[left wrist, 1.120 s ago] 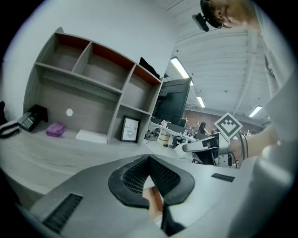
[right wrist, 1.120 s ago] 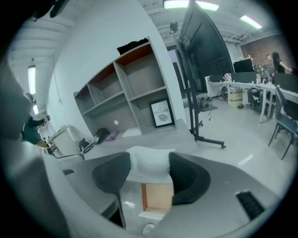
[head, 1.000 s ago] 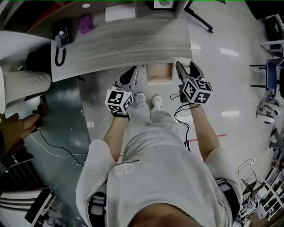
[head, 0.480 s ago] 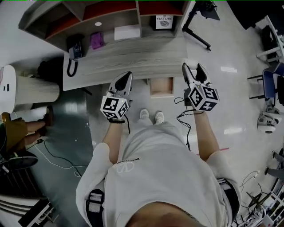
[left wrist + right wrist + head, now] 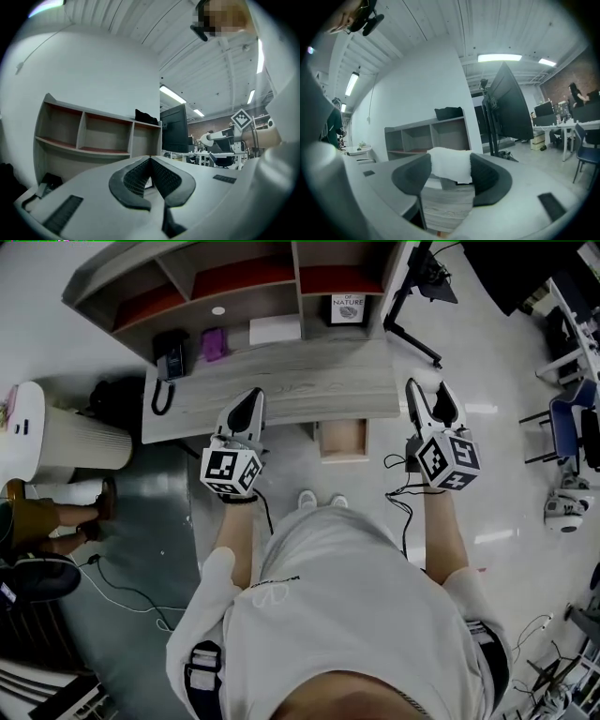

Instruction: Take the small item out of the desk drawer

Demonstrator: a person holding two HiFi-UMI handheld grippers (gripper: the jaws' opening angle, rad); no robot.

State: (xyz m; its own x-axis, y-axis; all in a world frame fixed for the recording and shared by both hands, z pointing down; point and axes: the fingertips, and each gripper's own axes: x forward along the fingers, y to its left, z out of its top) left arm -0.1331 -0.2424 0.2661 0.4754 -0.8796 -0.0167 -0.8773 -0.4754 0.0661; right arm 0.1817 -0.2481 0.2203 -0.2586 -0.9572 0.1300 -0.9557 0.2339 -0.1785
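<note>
The right gripper [image 5: 450, 174] is clamped on the small white item [image 5: 451, 164]. Its dark pads press the item from 9 and 3 o'clock, and the jaws stand fairly wide around it. The item looks soft and light, like a folded wad of cloth or tissue, with a rumpled lower edge that hangs unevenly. I judge that it will squash rather than crack, that it is unlikely to slip on ribbed pads, and that the grip across its middle suits it. A pinch at one corner would probably let it droop or unfold. The left gripper [image 5: 151, 161] has its jaws together at the tips, with nothing between them. In the head view the drawer [image 5: 342, 439] stands pulled out under the front edge of the desk [image 5: 281, 381], at 12 o'clock from the person's shoes. The right gripper [image 5: 433, 397] hangs at about 2 o'clock from the drawer and well apart from it, so the item is already out. The left gripper [image 5: 246, 411] hangs at 10 o'clock from the drawer. Only the right gripper view shows the item and the hold on it; from the head view I cannot make the item out. Only the head view shows the open drawer, while both gripper views look past it toward the shelf unit [image 5: 89, 133].
</note>
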